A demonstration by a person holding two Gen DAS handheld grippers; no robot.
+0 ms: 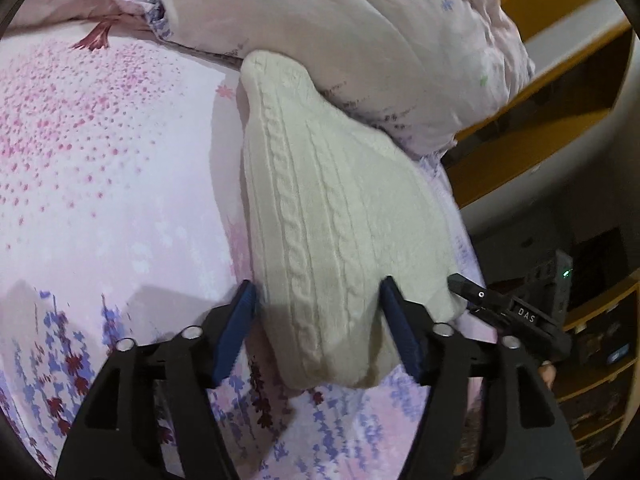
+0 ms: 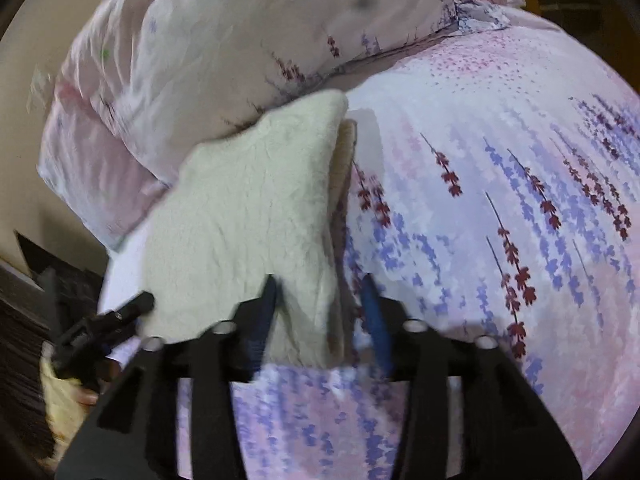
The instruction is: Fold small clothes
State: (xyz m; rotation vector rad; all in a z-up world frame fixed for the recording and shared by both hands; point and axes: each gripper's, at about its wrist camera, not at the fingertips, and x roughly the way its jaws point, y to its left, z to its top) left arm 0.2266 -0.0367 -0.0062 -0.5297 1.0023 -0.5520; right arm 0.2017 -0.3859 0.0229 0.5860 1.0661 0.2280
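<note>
Left gripper (image 1: 318,296), fingers wide, straddles the cream knit garment (image 1: 336,216); cable pattern shows only here. Right gripper (image 2: 322,292) partly open at its fleecy near edge.

Home bedroom, floral bedsheet (image 1: 100,184), rumpled quilt (image 1: 340,32), wooden shelves (image 1: 596,364)

We read only one marking. White letters "DAS" stand on the right claw (image 1: 480,300), on its black finger body.
</note>
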